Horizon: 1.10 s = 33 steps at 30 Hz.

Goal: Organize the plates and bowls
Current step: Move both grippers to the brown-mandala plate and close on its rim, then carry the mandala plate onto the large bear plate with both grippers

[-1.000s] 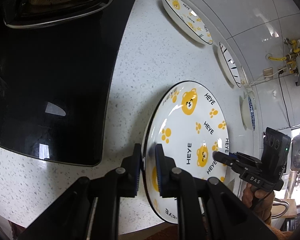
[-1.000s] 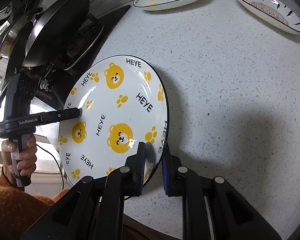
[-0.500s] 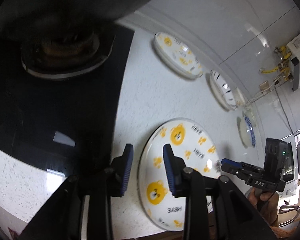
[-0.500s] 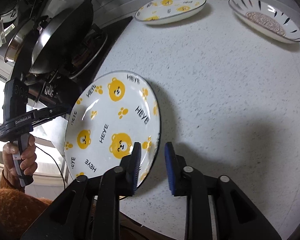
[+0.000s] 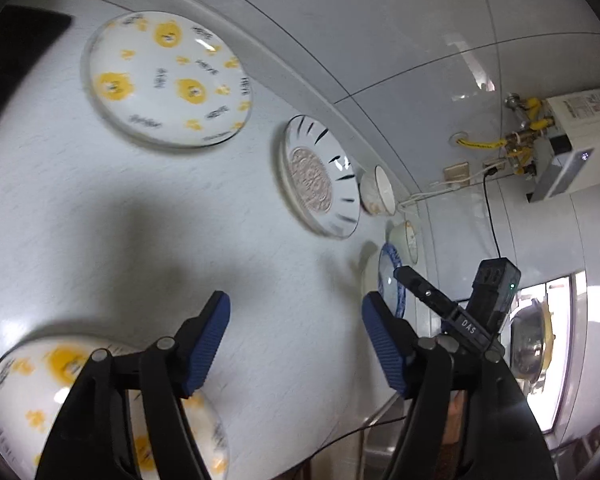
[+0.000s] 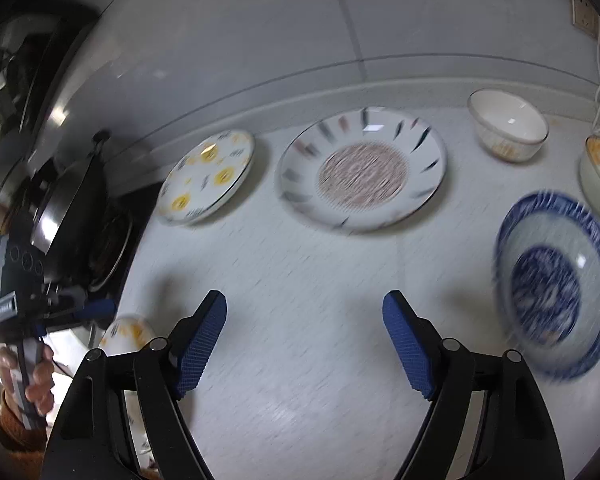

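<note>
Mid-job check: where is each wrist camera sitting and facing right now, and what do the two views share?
Left wrist: behind the left tool, jaws opening on nothing, facing down the counter; the right tool shows.
Right wrist: behind the right tool, jaws opening, empty, facing the wall; a hand holds the left tool.
Shared: bear plate, striped plate.

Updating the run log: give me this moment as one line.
left tool: opening, empty | right tool: opening, empty | near bear plate: on counter, released | next: far bear plate, likely
</note>
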Tool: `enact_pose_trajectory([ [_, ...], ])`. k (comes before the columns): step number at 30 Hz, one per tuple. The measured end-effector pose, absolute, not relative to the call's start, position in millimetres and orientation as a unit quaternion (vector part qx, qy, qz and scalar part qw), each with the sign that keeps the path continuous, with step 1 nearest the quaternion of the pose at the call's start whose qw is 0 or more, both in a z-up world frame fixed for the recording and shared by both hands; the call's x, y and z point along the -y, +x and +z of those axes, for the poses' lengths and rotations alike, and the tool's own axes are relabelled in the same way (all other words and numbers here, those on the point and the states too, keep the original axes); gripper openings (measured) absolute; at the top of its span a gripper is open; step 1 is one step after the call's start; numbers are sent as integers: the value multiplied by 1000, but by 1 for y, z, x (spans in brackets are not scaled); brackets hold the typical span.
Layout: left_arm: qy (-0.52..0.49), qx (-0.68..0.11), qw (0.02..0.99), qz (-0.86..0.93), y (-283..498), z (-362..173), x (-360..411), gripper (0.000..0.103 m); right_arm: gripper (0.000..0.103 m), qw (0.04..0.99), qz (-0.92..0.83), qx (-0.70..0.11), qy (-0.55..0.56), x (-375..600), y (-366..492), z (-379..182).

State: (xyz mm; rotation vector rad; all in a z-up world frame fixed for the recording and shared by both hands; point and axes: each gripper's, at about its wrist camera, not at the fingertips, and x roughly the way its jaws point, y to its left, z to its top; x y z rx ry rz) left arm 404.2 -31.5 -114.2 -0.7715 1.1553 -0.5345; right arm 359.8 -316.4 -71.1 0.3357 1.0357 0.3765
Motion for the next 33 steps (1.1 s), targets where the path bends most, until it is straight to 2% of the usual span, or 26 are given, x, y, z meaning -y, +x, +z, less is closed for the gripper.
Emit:
enact_pose_trajectory([
  [8, -333, -560, 732, -198, 511, -149, 92, 70, 80, 816, 142, -529, 184, 360, 459, -105],
  [16, -321, -569, 735, -179, 564, -180, 125, 69, 78, 807, 130, -555, 154, 365, 503, -137],
  [19, -321, -568, 738, -173, 579, -187, 132, 68, 69, 803, 130, -564, 144, 363, 511, -148],
  [22, -314, -569, 740, -172, 588, -194, 136, 68, 51, 796, 130, -571, 150, 366, 519, -159],
  [23, -308, -569, 743, -171, 590, -196, 137, 64, 47, 794, 131, -574, 150, 366, 521, -162],
  [25, -298, -565, 748, -181, 593, -197, 142, 54, 32, 791, 132, -578, 151, 366, 522, -167],
  [27, -295, -570, 742, -193, 598, -201, 148, 41, 21, 788, 134, -580, 155, 368, 522, -173],
  [30, -293, -572, 743, -189, 601, -207, 149, 18, 18, 789, 134, -576, 165, 368, 521, -173],
  [32, -311, -574, 734, -188, 603, -213, 145, 8, 18, 792, 129, -574, 163, 367, 521, -174],
  [33, -317, -574, 730, -190, 602, -216, 143, 6, 18, 793, 128, -573, 164, 368, 522, -174],
])
